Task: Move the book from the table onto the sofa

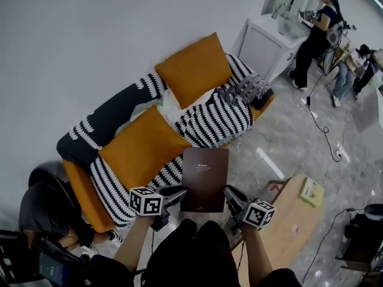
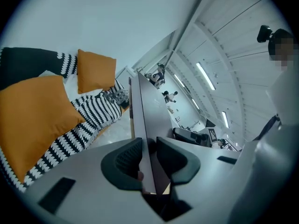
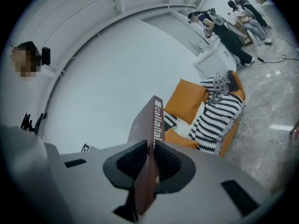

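A dark brown book [image 1: 205, 178] hangs in the air between both grippers, just in front of the sofa [image 1: 78, 151]. My left gripper [image 1: 178, 194] is shut on the book's near left edge and my right gripper [image 1: 231, 196] on its near right edge. In the left gripper view the book [image 2: 140, 115] stands edge-on between the dark pads of the left gripper [image 2: 148, 160]. The right gripper view shows the right gripper [image 3: 150, 161] pinching the book [image 3: 153, 125], whose spine bears white print. Beyond the book lie the sofa's striped blanket [image 1: 209, 121] and two orange cushions [image 1: 143, 147] [image 1: 194, 69].
A wooden table [image 1: 286, 223] with a small yellow-green book [image 1: 312, 191] stands at the lower right. A person [image 1: 42, 211] crouches at the sofa's left end. More people [image 1: 317, 31] stand by a white counter [image 1: 269, 40] far right. A cable [image 1: 326, 133] runs over the floor.
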Demonstrator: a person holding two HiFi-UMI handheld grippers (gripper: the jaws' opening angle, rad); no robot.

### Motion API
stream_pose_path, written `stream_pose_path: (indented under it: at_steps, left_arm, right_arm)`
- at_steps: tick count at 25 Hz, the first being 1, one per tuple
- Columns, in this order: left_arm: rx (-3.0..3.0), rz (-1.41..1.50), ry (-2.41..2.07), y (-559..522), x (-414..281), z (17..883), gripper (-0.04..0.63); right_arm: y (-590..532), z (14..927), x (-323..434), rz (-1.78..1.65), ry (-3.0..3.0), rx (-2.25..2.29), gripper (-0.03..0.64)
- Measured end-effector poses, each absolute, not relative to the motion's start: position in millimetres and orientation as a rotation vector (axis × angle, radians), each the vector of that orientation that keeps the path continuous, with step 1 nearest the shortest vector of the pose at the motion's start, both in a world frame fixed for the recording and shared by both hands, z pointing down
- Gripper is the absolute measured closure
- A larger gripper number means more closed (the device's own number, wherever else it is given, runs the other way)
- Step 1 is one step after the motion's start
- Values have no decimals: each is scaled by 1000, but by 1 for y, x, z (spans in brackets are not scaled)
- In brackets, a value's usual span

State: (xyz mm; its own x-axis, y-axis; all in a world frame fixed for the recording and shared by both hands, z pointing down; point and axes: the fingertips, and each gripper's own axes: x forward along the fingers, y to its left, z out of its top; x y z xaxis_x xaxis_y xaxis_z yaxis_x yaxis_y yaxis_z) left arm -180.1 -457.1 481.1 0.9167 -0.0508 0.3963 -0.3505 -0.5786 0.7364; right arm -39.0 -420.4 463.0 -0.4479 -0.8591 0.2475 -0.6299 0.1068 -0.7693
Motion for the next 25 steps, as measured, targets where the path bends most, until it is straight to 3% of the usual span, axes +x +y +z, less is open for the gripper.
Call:
stream_pose_path:
  at_steps: [25]
  left_arm:
    - [2102, 345, -471, -675, -48, 502, 489]
  right_arm:
    - [-661, 487, 98, -1343, 2281, -1303, 549]
